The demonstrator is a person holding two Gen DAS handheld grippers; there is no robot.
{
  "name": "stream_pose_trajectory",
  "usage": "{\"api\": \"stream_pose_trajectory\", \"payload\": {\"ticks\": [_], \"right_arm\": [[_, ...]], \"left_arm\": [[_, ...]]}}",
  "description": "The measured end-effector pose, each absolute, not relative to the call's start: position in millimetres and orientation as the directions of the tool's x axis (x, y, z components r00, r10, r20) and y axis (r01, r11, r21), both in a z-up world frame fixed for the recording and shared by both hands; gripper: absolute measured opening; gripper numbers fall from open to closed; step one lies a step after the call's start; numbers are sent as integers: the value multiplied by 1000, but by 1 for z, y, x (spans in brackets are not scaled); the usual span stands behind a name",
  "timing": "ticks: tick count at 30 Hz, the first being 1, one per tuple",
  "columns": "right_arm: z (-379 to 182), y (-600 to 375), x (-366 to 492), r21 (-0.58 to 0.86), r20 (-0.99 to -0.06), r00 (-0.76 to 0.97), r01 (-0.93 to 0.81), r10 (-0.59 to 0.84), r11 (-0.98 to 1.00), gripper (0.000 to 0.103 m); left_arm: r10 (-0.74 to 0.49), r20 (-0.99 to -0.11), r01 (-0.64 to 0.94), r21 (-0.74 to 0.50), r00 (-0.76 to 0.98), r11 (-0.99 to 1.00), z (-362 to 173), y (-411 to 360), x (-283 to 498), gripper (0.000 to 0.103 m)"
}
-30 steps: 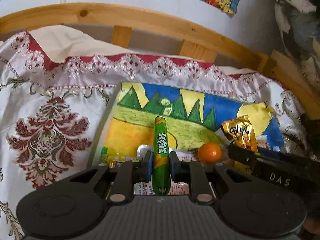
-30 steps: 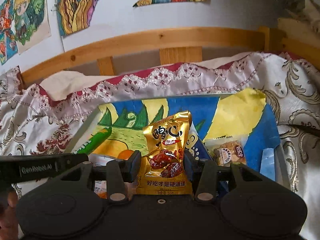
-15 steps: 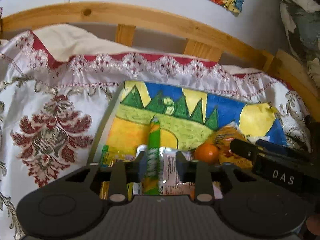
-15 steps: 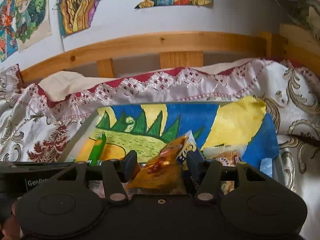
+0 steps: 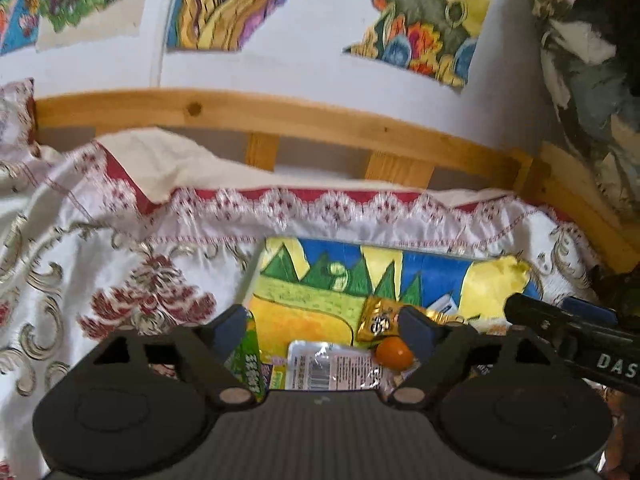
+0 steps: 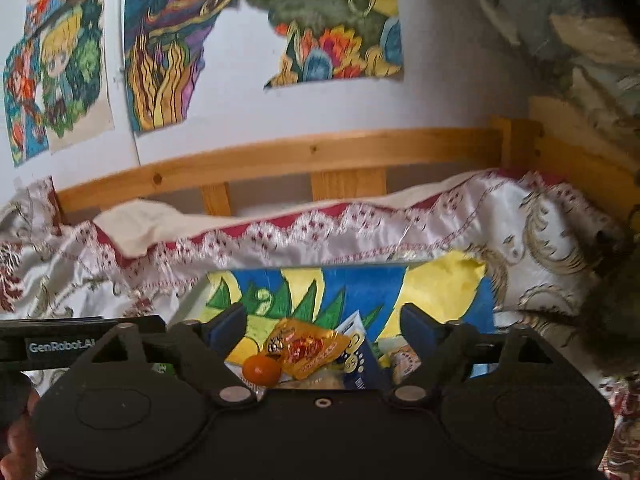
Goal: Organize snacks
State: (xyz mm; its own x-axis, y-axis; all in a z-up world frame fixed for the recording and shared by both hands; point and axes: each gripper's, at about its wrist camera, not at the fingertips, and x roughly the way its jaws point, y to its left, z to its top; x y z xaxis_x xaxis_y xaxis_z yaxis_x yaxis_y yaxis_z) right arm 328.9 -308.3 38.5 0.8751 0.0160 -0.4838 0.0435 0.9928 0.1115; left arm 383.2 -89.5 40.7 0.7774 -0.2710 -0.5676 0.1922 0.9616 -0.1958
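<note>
My left gripper (image 5: 324,322) hangs over a shallow box (image 5: 320,280) lined with a painted landscape; its jaws are opening with nothing between the pads. A green sausage stick (image 5: 250,356) lies in the box by the left finger, beside a clear packet (image 5: 332,364), an orange ball (image 5: 394,354) and a gold snack packet (image 5: 378,318). My right gripper (image 6: 322,328) is above the same box (image 6: 440,292), jaws opening and empty. Below it lie the gold packet (image 6: 308,350), the orange ball (image 6: 261,369), a blue-and-white packet (image 6: 360,356) and a biscuit packet (image 6: 404,358).
The box rests on a white, red and gold patterned bedspread (image 5: 120,280). A wooden bed rail (image 5: 320,128) runs behind, under a wall with colourful drawings (image 6: 168,48). The other gripper's body (image 5: 580,340) sits close at the right, and a hand (image 6: 16,440) shows low left.
Both grippers opened and rose. The green sausage stick dropped from the left jaws and the gold packet from the right jaws; both now lie in the box.
</note>
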Motion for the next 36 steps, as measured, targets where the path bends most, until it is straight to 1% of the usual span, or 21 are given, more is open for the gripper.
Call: {"api": "stream_pose_trajectory", "payload": {"ticks": [2, 8, 14, 28, 36], "right_arm": [[46, -310, 321, 116, -471, 882, 45, 15, 992, 92], [66, -310, 297, 114, -432, 902, 37, 16, 993, 97], [80, -310, 272, 123, -390, 920, 30, 20, 992, 102], [91, -307, 203, 130, -308, 951, 20, 21, 991, 102], [95, -308, 168, 148, -271, 962, 18, 23, 989, 102]], "left_arm": [[-266, -550, 189, -194, 792, 963, 49, -87, 376, 97], [-248, -501, 165, -205, 829, 965, 68, -79, 355, 102], [-234, -472, 160, -191, 850, 968, 79, -76, 330, 102], [-198, -378, 151, -150, 905, 977, 94, -69, 269, 102], [-189, -358, 156, -119, 914, 981, 98, -72, 237, 103]]}}
